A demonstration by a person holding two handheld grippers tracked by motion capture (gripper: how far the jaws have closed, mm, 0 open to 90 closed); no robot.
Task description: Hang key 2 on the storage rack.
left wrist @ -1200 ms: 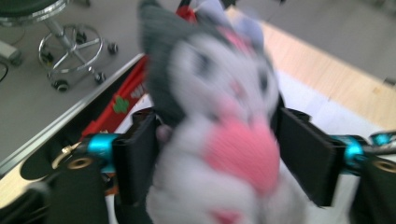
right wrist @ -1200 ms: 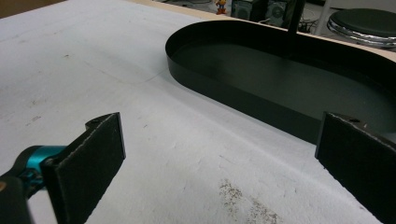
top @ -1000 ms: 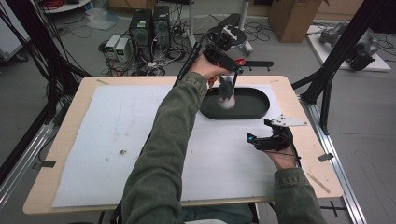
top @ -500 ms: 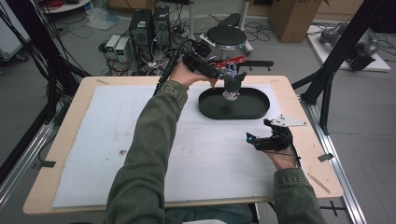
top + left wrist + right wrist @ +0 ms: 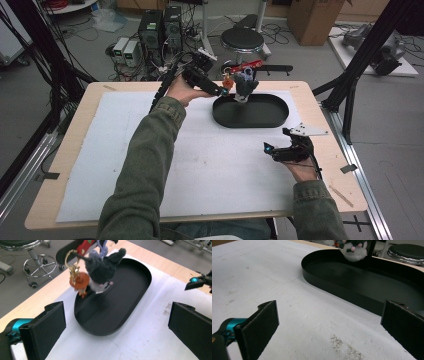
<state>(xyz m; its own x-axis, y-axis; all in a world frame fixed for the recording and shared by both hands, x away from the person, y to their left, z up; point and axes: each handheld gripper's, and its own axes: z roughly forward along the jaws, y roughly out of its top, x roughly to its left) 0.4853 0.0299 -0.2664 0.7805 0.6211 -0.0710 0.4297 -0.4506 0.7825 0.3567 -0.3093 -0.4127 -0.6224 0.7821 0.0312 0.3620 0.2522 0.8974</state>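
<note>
A grey plush toy (image 5: 245, 83) with an orange charm (image 5: 227, 82) on a gold ring is in the air over the far left end of the black oval tray (image 5: 267, 121). My left gripper (image 5: 223, 90) is just left of it. Its jaws have just been opening, now stand open, and nothing is between them. In the left gripper view the plush toy (image 5: 103, 267) and charm (image 5: 80, 282) are ahead of the jaws, over the tray (image 5: 112, 312). My right gripper (image 5: 268, 150) rests open on the mat near the tray (image 5: 362, 277), with the toy (image 5: 354, 250) beyond.
A white mat (image 5: 150, 150) covers the wooden table (image 5: 325, 190). Behind the table's far edge are a black stool (image 5: 242, 37), computer boxes (image 5: 160, 25) and cables. Black frame posts (image 5: 350, 85) stand at the right corner.
My left hand has drawn back leftward from above the tray and its jaws have let go of the plush toy, which now hangs free over the tray's far end. The right hand stayed still.
</note>
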